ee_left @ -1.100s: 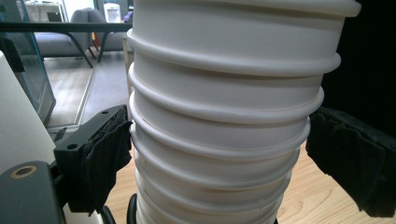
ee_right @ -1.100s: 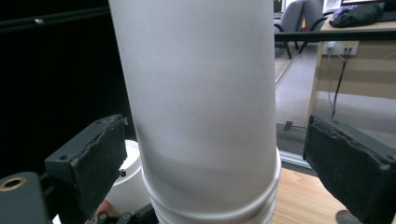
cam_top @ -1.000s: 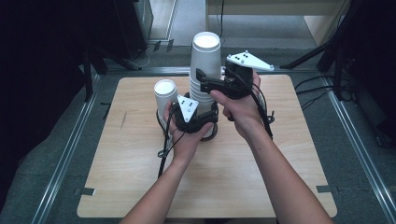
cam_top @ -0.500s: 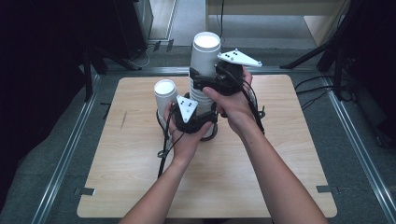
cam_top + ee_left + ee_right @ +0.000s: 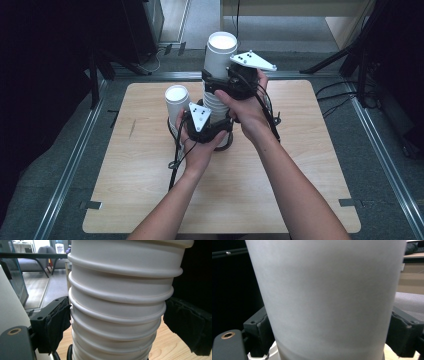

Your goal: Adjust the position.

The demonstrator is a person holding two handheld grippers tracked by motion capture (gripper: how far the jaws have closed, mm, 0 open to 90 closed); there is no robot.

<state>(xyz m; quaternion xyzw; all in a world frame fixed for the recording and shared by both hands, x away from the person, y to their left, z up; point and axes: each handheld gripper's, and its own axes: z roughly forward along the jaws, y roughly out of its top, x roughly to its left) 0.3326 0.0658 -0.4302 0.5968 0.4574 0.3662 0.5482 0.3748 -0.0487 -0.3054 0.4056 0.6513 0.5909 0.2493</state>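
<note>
High view, centre frame: my left gripper [image 5: 204, 119] clamps the base of a tall stack of white paper cups [image 5: 218, 75] standing on the pale wooden table [image 5: 300, 195]. My right gripper [image 5: 222, 85], jaws just closing, presses both pads against the stack's top cup. A single white paper cup [image 5: 177, 100] stands just left.

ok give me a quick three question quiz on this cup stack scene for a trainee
1. True or false: the stack of cups lies on its side.
2. Which gripper is at the stack's lower part? A left gripper B right gripper
3. What stands on the table just left of the stack?

Key: 1 false, it stands upright. 2 A. 3 A single white cup.
</note>
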